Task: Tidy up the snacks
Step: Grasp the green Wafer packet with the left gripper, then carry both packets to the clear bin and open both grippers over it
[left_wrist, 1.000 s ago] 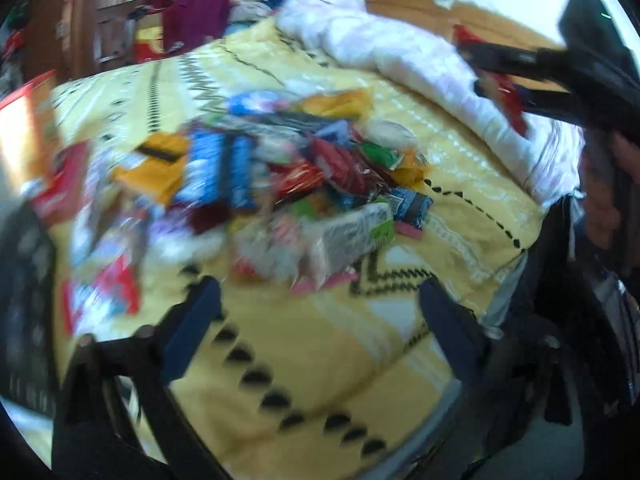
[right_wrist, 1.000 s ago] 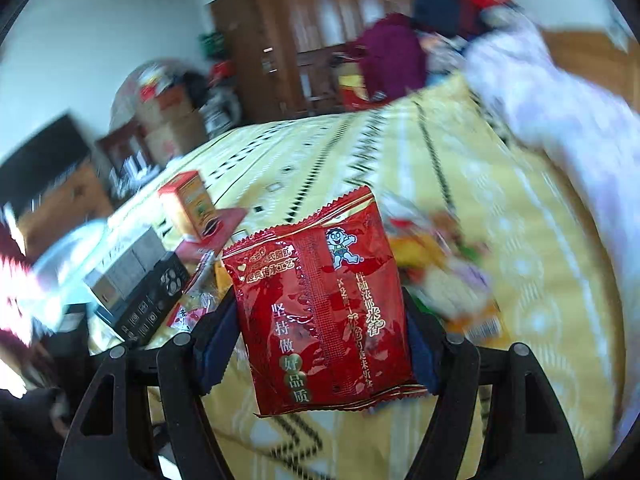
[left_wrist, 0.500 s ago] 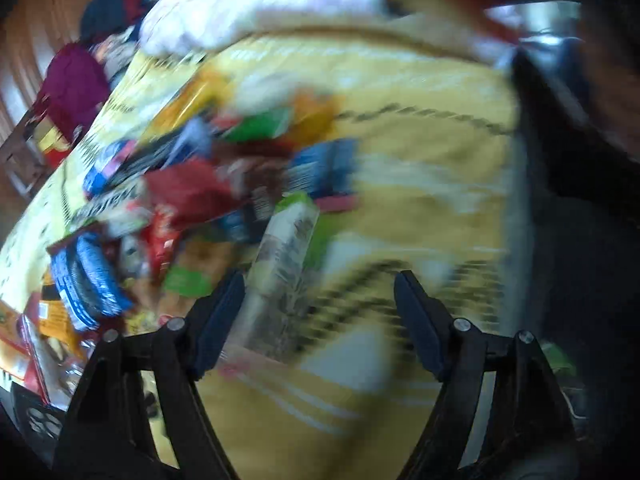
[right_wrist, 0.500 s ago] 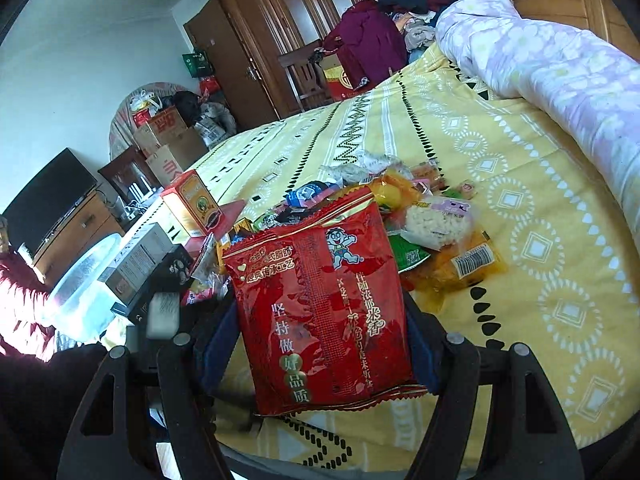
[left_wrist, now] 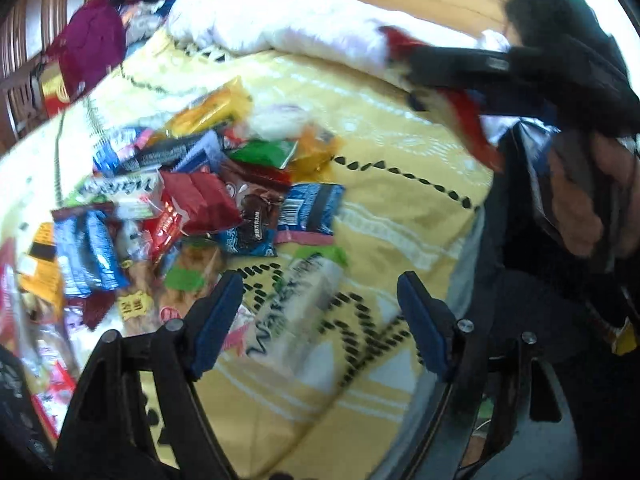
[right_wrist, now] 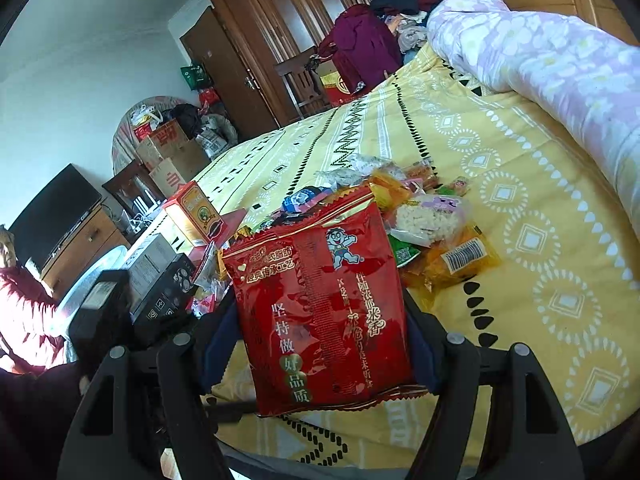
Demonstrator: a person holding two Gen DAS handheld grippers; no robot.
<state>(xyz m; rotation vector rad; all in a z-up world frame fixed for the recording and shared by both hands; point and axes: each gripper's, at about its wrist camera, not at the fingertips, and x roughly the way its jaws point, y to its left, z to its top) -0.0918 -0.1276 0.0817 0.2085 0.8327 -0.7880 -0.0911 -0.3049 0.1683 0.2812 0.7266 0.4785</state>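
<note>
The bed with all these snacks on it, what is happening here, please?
A person holding a gripper in each hand is sorting a heap of snack packets spread on a yellow bedspread. The right gripper is closed on a large red snack bag and holds it above the bed. The left gripper is open and empty, its jaws having just widened a little, and it points at a long white and green packet at the near edge of the heap. Several boxes stand at the far side.

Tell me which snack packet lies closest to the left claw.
The long white packet with green ends, lying between the open left claw's fingers on the yellow bedspread. The other packets sit in the heap farther up and to the left.
</note>
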